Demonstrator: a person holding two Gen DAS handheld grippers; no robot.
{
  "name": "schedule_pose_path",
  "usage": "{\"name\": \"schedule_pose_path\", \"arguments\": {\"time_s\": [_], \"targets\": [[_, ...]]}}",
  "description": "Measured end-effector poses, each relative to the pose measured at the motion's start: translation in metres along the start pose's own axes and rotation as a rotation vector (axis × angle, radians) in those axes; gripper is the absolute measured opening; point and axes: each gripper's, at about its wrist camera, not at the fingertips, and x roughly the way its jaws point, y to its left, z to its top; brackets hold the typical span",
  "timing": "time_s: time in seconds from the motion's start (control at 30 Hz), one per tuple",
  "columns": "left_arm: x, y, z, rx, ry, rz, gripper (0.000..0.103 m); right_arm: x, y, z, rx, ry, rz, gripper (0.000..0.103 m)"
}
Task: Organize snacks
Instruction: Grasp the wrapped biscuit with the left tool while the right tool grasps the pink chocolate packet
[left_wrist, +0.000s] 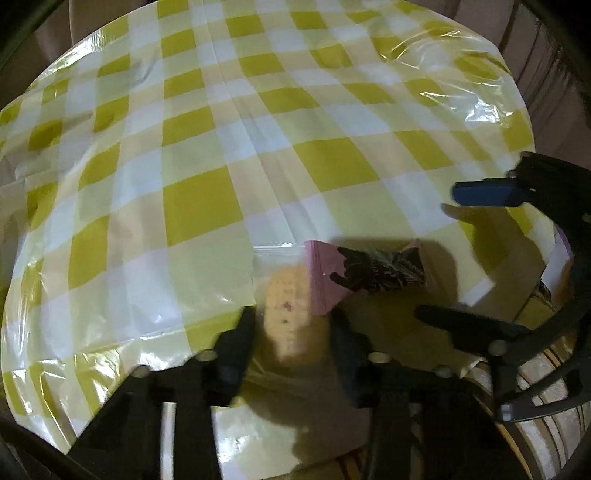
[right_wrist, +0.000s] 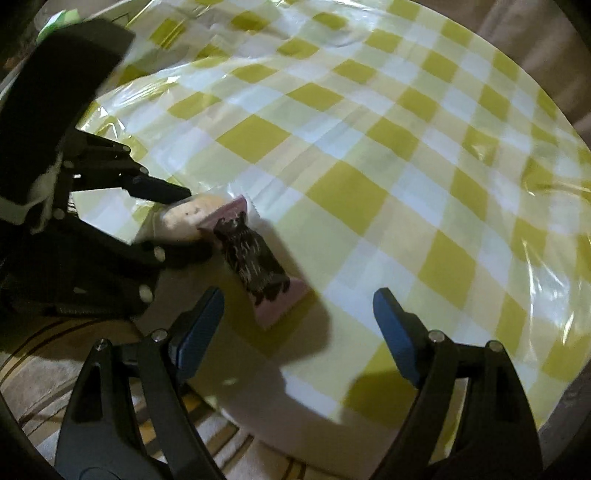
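A snack packet (left_wrist: 321, 273) lies near the front edge of the round table: a clear wrapper around a pale yellow cake (left_wrist: 291, 310), with a pink label and a dark bear print. My left gripper (left_wrist: 293, 325) has its two black fingers pressed against the cake's sides. In the right wrist view the same packet (right_wrist: 251, 254) lies at the left, its cake end between the left gripper (right_wrist: 199, 223) fingers. My right gripper (right_wrist: 297, 299) hangs open just in front of the packet's pink end, nothing between its blue pads. In the left wrist view the right gripper (left_wrist: 437, 253) comes in from the right.
A yellow and white checked plastic cloth (left_wrist: 199, 206) covers the table (right_wrist: 406, 184) and is wrinkled at its far rim. Patterned floor (right_wrist: 44, 387) shows below the front edge. A green and white object (right_wrist: 59, 18) is at the far left corner.
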Motion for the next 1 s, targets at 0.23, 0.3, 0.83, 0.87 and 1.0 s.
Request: {"name": "schedule_pose_path", "arguments": {"time_s": [0.23,0.3,0.83,0.87,1.0], "targets": [[-0.006,0.011,-0.005,-0.04,-0.006,-0.038,0.037,0.02,0.011,0.012,-0.065,0.016,0.025,0.078],[-0.007,0.012,-0.006,-0.046,-0.007,-0.049,0.037,0.026,0.012,0.012,-0.067,0.035,0.041,0.066],[-0.027,-0.019,0.0,-0.001,-0.034,-0.093,0.037,-0.017,-0.012,-0.026,0.085,0.006,0.011,0.025],[-0.029,-0.028,0.002,0.013,-0.039,-0.101,0.037,-0.023,-0.017,-0.033,0.104,0.003,0.0,0.025],[-0.04,-0.07,0.009,0.083,-0.06,-0.147,0.037,-0.055,-0.042,-0.073,0.216,0.0,-0.062,0.025]]}}
